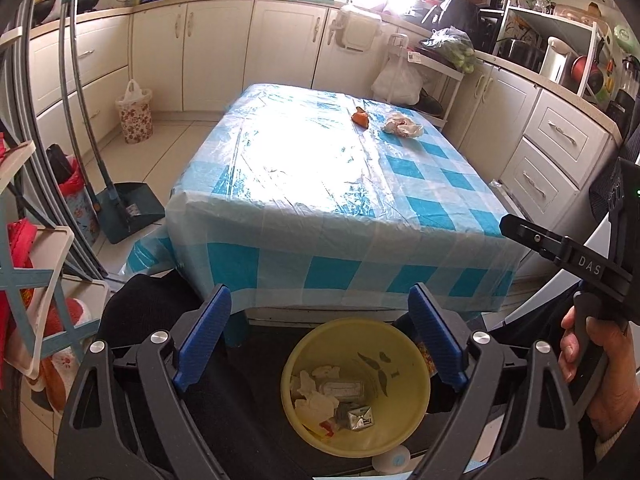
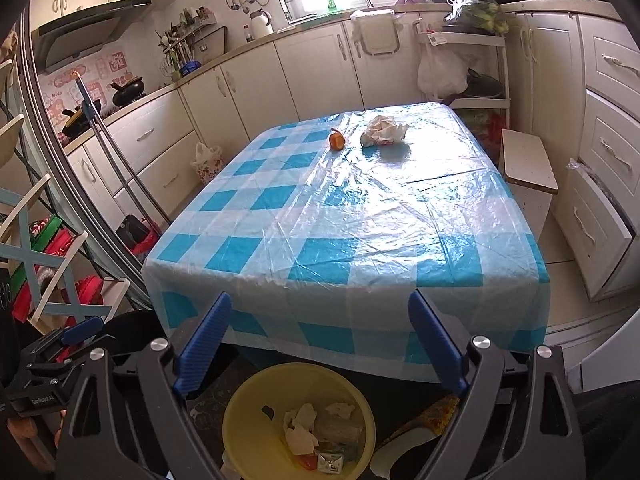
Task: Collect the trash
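Observation:
A yellow bin stands on the floor before the table and holds tissues, wrappers and a small carton. An orange peel and a crumpled white wrapper lie at the far end of the blue-checked table. My left gripper is open and empty above the bin. My right gripper is open and empty above the bin; it also shows at the right of the left wrist view.
White kitchen cabinets line the walls. A dustpan and broom and a flowered bin stand on the floor at left. A white stool stands right of the table. A rack is at the left.

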`<state>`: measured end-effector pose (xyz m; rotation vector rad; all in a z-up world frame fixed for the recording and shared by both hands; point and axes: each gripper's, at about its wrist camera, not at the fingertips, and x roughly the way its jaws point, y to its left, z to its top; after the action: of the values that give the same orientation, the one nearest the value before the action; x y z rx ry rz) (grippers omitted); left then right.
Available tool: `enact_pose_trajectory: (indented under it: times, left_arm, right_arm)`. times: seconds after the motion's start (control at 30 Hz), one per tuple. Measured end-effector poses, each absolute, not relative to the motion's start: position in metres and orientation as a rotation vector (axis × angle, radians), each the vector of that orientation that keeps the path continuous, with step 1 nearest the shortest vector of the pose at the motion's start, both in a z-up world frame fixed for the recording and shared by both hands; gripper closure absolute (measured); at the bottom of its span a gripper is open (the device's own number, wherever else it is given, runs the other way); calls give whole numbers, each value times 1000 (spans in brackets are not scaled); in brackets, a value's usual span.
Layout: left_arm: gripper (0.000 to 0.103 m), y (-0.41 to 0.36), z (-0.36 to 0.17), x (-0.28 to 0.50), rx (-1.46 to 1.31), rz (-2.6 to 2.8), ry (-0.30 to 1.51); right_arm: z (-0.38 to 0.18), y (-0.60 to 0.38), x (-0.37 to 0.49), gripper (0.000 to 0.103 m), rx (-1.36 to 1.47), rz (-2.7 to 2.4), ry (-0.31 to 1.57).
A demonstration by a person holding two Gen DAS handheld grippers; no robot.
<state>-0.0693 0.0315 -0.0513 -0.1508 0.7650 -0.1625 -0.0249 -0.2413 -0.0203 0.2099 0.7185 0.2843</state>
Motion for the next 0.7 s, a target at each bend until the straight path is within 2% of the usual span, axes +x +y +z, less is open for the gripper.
enact_pose_trajectory:
  times: [0.7]
  left_arm:
    - [14,49,-34,-71,-190,-99,678]
  right_arm:
    - [-5,-216,-16,14,200,315,667]
